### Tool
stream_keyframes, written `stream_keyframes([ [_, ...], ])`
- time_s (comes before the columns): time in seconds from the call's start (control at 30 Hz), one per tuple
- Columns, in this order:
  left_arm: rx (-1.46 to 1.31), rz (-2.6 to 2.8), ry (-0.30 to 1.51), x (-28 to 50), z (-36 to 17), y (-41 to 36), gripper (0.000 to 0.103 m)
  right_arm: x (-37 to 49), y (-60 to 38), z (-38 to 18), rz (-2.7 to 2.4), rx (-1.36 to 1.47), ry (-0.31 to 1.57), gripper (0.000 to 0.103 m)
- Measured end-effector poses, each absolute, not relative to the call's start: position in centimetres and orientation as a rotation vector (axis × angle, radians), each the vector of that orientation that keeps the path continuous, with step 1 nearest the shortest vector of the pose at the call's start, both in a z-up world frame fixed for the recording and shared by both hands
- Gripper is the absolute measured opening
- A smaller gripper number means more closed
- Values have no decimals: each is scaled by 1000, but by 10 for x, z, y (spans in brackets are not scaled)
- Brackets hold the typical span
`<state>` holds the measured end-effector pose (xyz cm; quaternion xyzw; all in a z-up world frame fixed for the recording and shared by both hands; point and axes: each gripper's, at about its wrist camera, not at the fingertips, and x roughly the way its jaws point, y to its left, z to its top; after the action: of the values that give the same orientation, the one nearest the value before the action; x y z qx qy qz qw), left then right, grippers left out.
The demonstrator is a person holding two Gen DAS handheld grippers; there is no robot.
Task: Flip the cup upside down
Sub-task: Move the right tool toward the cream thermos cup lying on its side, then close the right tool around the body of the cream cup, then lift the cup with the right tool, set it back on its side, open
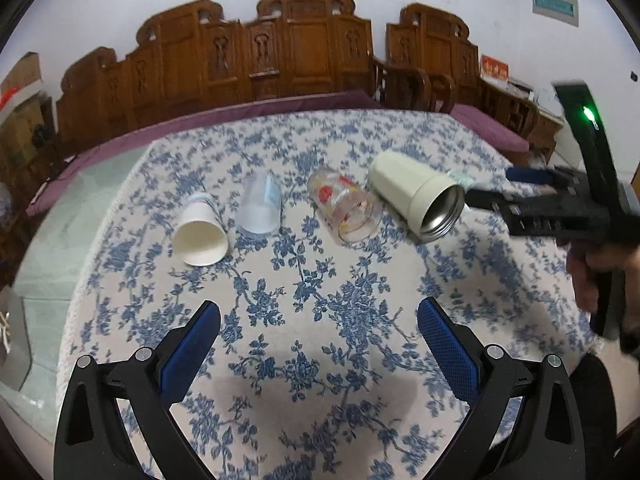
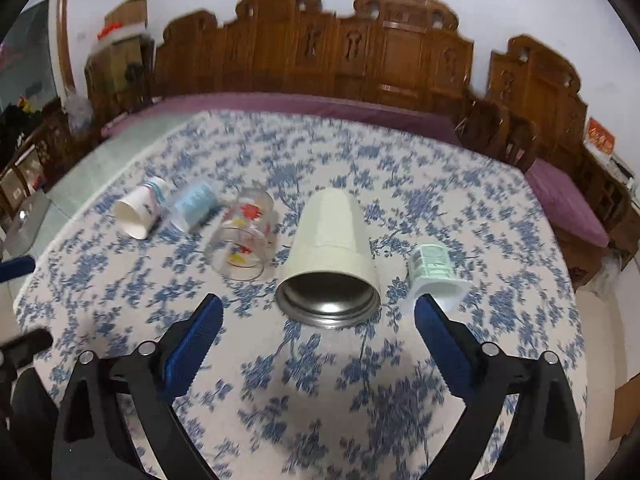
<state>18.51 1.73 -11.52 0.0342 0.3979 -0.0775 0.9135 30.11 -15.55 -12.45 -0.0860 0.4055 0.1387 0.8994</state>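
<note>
1. Cream insulated cup [image 2: 330, 236] with a steel-lined mouth is lying on its side on the desk [image 2: 500, 320], its open mouth turned toward the near edge and its closed base pointing far.
2. Right gripper [image 2: 318, 314] is hovering just near of that mouth with its jaws spread wide, holding nothing; the blue pads [image 2: 192, 346] are standing to either side of the rim without touching it.
3. Left gripper [image 1: 318, 320] is hanging over a bare near part of the floral tablecloth [image 1: 280, 360], jaws wide apart and empty, well apart from every cup.
4. Printed glass tumbler [image 2: 244, 236] is lying on its side just left of the cream cup.
5. Clear plastic cup [image 1: 260, 208] is lying left of the tumbler, and a white paper cup [image 1: 202, 232] is lying farthest left, its mouth facing near.
6. Small white tub with a green label [image 2: 436, 272] is lying on its side just right of the cream cup.
7. Carved wooden bench backs [image 2: 360, 48] are lining the far side beyond purple cushions [image 2: 280, 102].
</note>
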Motion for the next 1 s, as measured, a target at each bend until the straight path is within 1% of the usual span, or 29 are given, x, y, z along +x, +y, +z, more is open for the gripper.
stream_keyframes([
  [0.37, 57, -181, 895, 231, -154, 25, 95, 400, -144, -148, 287, -160, 1028, 94],
  [0.63, 20, -189, 913, 240, -161, 31, 95, 444, -132, -186, 321, -175, 1247, 93],
  [0.67, 19, -190, 911, 240, -160, 31, 95, 447, -131, -191, 316, -183, 1270, 90],
  [0.77, 10, -195, 908, 238, -158, 32, 95, 456, -126, -199, 294, -216, 1321, 86],
  [0.83, 6, -197, 907, 235, -157, 32, 95, 458, -126, -199, 293, -205, 1336, 79],
  [1.0, 6, -187, 886, 226, -145, 34, 95, 447, -127, -196, 305, -210, 1327, 78],
])
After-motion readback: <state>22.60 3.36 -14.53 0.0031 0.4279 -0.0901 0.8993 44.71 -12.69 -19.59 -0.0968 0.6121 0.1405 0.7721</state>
